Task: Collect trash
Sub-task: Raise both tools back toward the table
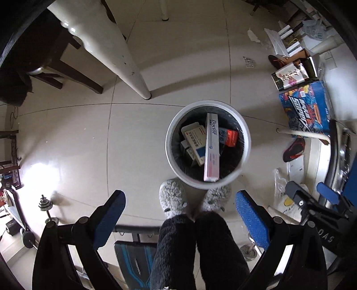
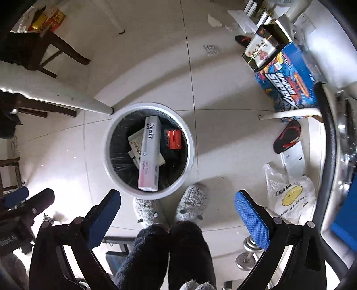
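Observation:
A white round trash bin [image 1: 244, 136] [image 2: 191, 142] with a black liner stands on the tiled floor below both grippers. In it lie a long pink-and-white "Doctor" box [image 1: 212, 147] [image 2: 150, 154], a beige medicine box [image 1: 194, 137] [image 2: 135, 142], an orange-red box [image 1: 231, 137] [image 2: 174, 139] and other small boxes. My left gripper [image 1: 180, 208] is open and empty, high above the floor just short of the bin. My right gripper [image 2: 178, 208] is open and empty, also above the bin's near side. A blister pack [image 1: 249, 62] [image 2: 210, 50] and crumpled paper [image 1: 253, 35] [image 2: 214, 20] lie on the floor beyond.
The person's grey slippers [image 1: 173, 198] [image 2: 191, 204] stand against the bin. White table legs [image 1: 125, 64] [image 2: 67, 98] rise on the left. Boxes [image 1: 305, 107] [image 2: 287, 80], a sandal [image 1: 293, 149] [image 2: 286, 137], a plastic bag [image 2: 290, 196] and dumbbells [image 1: 46, 207] lie around.

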The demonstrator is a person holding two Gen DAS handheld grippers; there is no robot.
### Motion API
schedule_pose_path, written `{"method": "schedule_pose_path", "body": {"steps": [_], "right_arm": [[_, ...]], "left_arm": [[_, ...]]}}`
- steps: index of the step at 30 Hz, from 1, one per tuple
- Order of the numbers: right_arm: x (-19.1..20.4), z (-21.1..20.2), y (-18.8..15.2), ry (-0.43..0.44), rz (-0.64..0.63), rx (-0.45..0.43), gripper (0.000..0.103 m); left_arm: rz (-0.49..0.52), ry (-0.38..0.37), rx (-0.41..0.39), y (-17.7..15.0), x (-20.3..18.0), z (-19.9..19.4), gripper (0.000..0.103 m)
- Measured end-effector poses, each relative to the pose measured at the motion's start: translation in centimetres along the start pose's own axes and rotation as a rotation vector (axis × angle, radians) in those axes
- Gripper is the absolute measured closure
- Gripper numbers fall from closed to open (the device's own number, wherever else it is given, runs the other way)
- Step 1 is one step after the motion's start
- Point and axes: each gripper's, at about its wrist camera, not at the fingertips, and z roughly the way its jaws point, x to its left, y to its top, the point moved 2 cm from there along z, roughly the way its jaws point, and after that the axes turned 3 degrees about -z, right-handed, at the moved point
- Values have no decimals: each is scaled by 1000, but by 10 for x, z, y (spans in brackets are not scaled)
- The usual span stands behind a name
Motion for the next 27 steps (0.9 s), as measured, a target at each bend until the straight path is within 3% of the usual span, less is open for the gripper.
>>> {"method": "schedule_pose_path", "body": {"steps": [10,18,22,27], "right_arm": [[3,-145,-35,10,12,-57,0],[11,-250,-61,42,43,-93,0],[16,-301,-64,92,93,-130,0],[17,-357,-40,134,149,-216,0]], "left_arm": [[49,-21,-34,-41,-2,-108,2],[58,-37,-114,-61,8,-203,2],[62,-41,-234,-47,6,-258,2],[48,-41,-364,-4,-1,-310,2]]}}
